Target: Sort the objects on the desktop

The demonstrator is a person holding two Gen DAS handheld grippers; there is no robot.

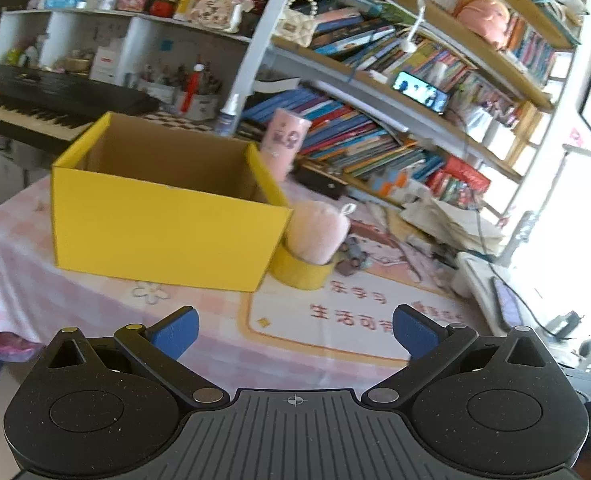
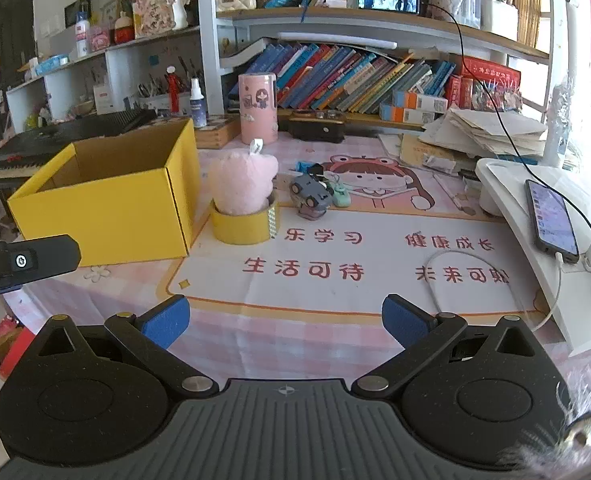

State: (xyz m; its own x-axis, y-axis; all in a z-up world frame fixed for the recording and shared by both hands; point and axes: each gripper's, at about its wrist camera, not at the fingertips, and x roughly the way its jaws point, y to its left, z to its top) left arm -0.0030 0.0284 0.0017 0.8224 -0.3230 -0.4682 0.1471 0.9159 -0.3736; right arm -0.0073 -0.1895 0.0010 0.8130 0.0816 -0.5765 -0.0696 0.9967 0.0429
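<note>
The sorting is judged to be barely begun: the yellow box point(image 2: 107, 204) is standing open at the left of the bench point(image 2: 295, 344), and nothing can be seen inside it, though its floor is mostly hidden. The things to be sorted are still lying out to its right: a pink plush toy point(image 2: 242, 184) is sitting in a roll of yellow tape point(image 2: 244, 226) just beside the box, and small toy cars point(image 2: 313, 196) are clustered near it on the printed mat point(image 2: 335, 256). Nothing is being held; the jaws of the left gripper point(image 1: 295, 334) and of the right gripper point(image 2: 286, 320) are both being kept wide apart over the near edge. On the mat, red characters are being shown, among them 生活可待 and 健康成长. No brand can be read.
</note>
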